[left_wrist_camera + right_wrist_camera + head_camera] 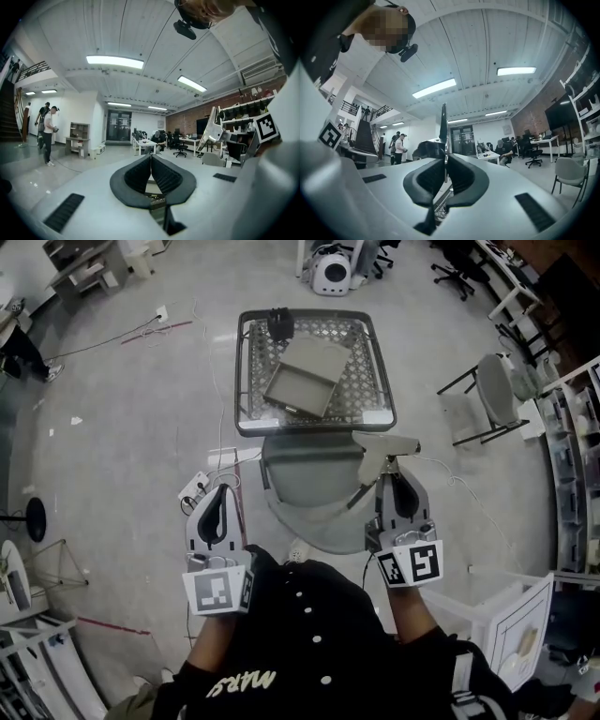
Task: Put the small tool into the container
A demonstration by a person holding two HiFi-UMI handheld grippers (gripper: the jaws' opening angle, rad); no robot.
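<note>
Wire-mesh table (246, 418) is seen from above w/ grey rect. container (305, 376) lying on it, open side up, turned askew to the table edges. A black item (279, 324) sits at the table's far edge; type can't be told. Grey chair (305, 488) is placed betw. table and person.

L gripper (221, 489) is held over bare floor, left of the chair, jaws pressed together w/ nothing betw. them.

R gripper (394, 467) is held at the chair's right edge, jaws pinched on the small tool (386, 444). It is a thin flat grey blade, seen edge-on and upright in the right gripper view, long axis running out past the jaw tips. In the head view it points toward the table's near right corner, and it is well apart from the container.
</note>
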